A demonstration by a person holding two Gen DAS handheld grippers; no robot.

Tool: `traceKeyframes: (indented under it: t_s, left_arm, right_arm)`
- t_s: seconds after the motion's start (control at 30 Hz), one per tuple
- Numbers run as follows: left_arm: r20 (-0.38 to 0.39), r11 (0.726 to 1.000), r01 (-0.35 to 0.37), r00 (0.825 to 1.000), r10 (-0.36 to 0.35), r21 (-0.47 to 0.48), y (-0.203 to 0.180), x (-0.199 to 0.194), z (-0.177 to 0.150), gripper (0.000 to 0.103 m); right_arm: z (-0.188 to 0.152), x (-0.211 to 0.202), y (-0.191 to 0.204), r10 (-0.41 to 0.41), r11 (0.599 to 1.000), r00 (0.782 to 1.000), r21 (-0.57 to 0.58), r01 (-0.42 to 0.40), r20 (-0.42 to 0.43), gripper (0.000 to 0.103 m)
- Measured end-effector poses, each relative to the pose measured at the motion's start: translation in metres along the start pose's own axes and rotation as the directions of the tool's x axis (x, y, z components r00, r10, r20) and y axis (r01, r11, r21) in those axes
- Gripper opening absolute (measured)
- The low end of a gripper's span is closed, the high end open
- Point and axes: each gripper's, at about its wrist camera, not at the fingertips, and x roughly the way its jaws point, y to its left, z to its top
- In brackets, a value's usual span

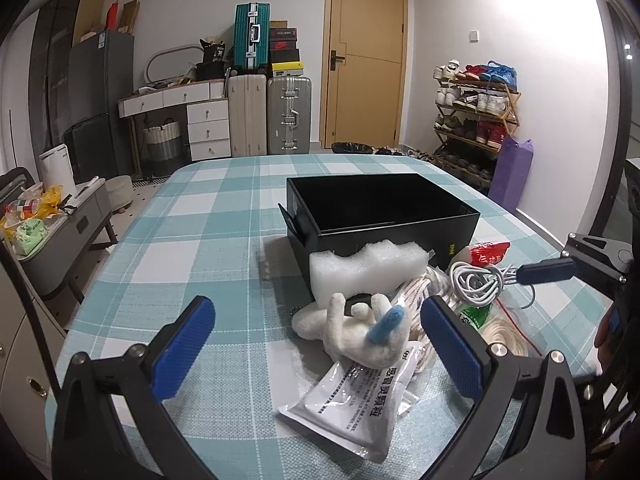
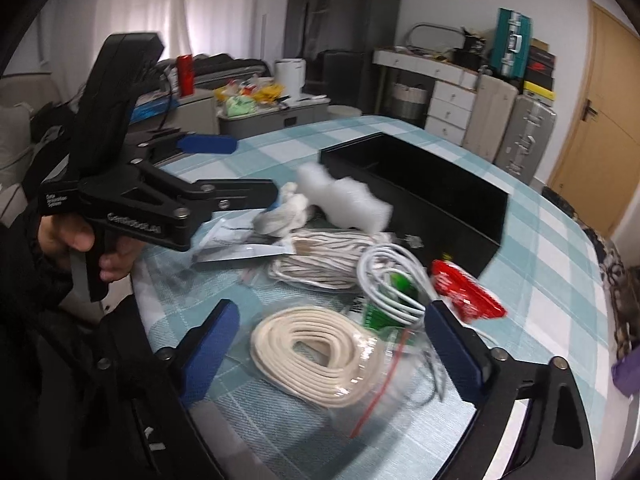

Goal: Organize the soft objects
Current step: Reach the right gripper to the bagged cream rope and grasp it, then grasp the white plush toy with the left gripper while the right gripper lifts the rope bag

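Left gripper [image 1: 316, 340]: fingers stood wide apart, holding nothing, low over the near side of the checked tablecloth [image 1: 192, 248].
Right gripper [image 2: 332, 344]: fingers also spread wide and empty; its own view was blurred, so it was probably moving.
Soft pile: heaped on the table just near of the black box [image 1: 384, 208], touching or almost touching its near wall.
Plush toy [image 1: 356, 332]: lay straight ahead of the left gripper, between the lines of its two fingers, resting partly on the white sachet [image 1: 352, 404].
Plush long axis: ran roughly left to right, across the left gripper's line of reach, so the fingers would close on its ends rather than its waist.
Foam block [image 1: 368, 268]: just far of the plush, against the box.
Bagged rope coil [image 2: 316, 360]: directly between the right gripper's fingers, lying flat, its oval stretched left to right.
White cable [image 2: 392, 284]: just beyond the coil, toward the box.
Nearer hand: left for the plush, right for the coil.
Box: open, appeared empty, far of both grippers.
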Motion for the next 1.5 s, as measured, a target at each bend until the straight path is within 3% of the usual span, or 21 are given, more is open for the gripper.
traceKeyframes:
  t_s: [0.13,0.27,0.5,0.7,0.83,0.93,1.0,1.17,1.37,1.5]
  left_arm:
    - [0.002,1.0,-0.001,1.0,0.001,0.0,0.001,0.0,0.0,0.103]
    - [-0.001,1.0,0.001,1.0,-0.001,0.01,0.0,0.001,-0.002,0.103]
    - [-0.006,1.0,0.007,1.0,-0.007,0.016,-0.001,0.001,-0.002,0.103]
    - [-0.009,1.0,0.005,1.0,-0.004,0.03,-0.005,0.002,-0.003,0.103]
    - [-0.015,0.999,0.002,1.0,-0.001,0.034,-0.006,0.002,-0.004,0.103]
    - [-0.023,0.999,0.004,1.0,-0.003,0.033,-0.006,0.004,-0.004,0.103]
    - [-0.035,1.0,0.009,0.999,-0.008,0.022,-0.004,0.006,-0.004,0.103]
    - [-0.074,0.999,0.021,0.997,-0.022,-0.027,0.002,0.013,-0.005,0.103]
    - [-0.093,0.998,0.049,0.994,-0.052,-0.032,0.0,0.016,-0.007,0.103]
    - [-0.123,0.994,0.079,0.989,-0.088,-0.077,0.004,0.023,-0.008,0.103]
  right_arm:
    - [0.002,0.01,0.01,0.044,0.997,0.998,-0.056,-0.046,-0.038,0.095]
    - [0.0,0.022,0.012,0.069,0.994,0.993,-0.074,-0.076,-0.098,0.087]
    - [-0.006,0.033,0.012,0.106,0.987,0.977,-0.101,-0.126,-0.183,0.087]
    - [-0.016,0.029,0.007,0.178,0.98,0.965,-0.052,-0.191,-0.195,0.086]
    - [-0.02,0.027,0.003,0.181,0.982,0.968,-0.028,-0.189,-0.172,0.084]
    - [-0.024,0.023,-0.006,0.187,0.982,0.97,0.004,-0.188,-0.155,0.074]
    - [-0.025,0.023,-0.009,0.187,0.982,0.972,0.022,-0.185,-0.14,0.058]
    - [-0.028,0.013,-0.021,0.148,0.989,0.983,0.041,-0.144,-0.107,0.039]
    - [-0.036,-0.006,-0.02,0.096,0.994,0.995,0.063,-0.094,-0.021,0.024]
    - [-0.041,-0.021,-0.02,0.066,0.994,0.998,0.086,-0.068,0.022,0.021]
